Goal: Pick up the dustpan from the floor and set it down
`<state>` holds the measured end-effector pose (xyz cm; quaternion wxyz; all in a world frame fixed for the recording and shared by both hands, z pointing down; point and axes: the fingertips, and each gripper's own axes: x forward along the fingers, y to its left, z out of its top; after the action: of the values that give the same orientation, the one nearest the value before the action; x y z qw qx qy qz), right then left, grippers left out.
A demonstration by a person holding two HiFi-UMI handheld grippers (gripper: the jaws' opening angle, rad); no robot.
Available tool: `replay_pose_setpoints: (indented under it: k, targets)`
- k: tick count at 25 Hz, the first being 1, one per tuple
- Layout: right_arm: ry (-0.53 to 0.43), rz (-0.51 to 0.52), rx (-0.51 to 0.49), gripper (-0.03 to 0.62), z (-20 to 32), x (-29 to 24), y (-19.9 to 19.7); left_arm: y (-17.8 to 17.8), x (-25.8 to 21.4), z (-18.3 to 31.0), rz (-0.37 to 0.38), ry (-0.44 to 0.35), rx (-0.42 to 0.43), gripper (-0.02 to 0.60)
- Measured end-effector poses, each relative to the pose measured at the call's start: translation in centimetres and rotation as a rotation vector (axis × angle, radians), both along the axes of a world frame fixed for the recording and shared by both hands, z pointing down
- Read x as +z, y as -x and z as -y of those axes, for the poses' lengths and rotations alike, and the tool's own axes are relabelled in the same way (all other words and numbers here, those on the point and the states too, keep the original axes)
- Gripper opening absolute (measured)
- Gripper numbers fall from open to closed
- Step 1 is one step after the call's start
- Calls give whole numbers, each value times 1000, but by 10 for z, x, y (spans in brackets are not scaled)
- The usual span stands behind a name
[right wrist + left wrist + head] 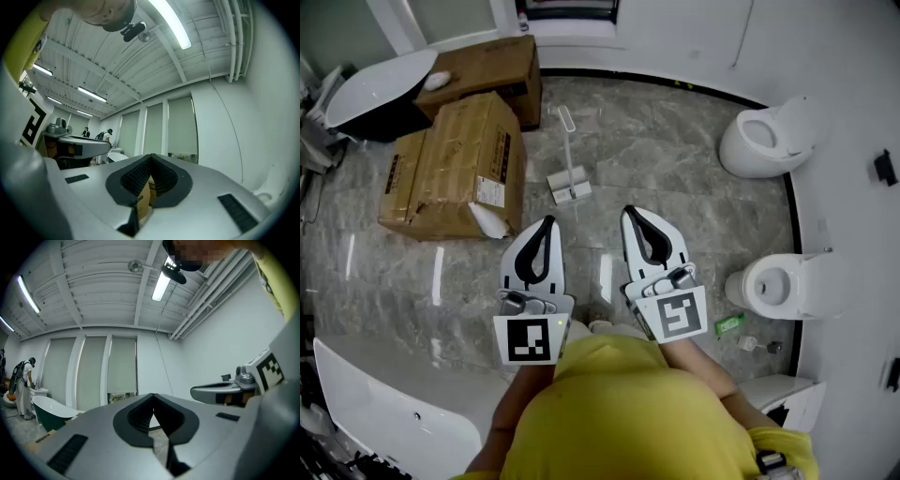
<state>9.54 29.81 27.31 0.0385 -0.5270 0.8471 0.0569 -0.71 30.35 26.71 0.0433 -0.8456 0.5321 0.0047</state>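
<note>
A white dustpan stands on the grey marble floor with its long handle upright, just ahead of both grippers. My left gripper is held level above the floor, near and slightly left of the pan, jaws together with nothing between them. My right gripper hangs beside it, to the right of the pan, also shut and empty. The left gripper view shows the left gripper with its tips meeting. The right gripper view shows the right gripper closed the same way. The dustpan is in neither gripper view.
Two cardboard boxes lie at the left. A dark bathtub sits far left, a white tub near left. Two toilets stand along the right wall. A small green item lies by the nearer toilet.
</note>
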Motion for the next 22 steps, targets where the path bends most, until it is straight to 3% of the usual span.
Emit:
replay_pose_setpoints:
  k: [13, 22]
  targets:
    - [-6, 46, -68, 9, 57, 7, 0, -1, 11, 55, -12, 17, -31, -2]
    - [49, -17, -124, 32, 156, 46, 26, 16, 30, 155, -12, 26, -21, -2]
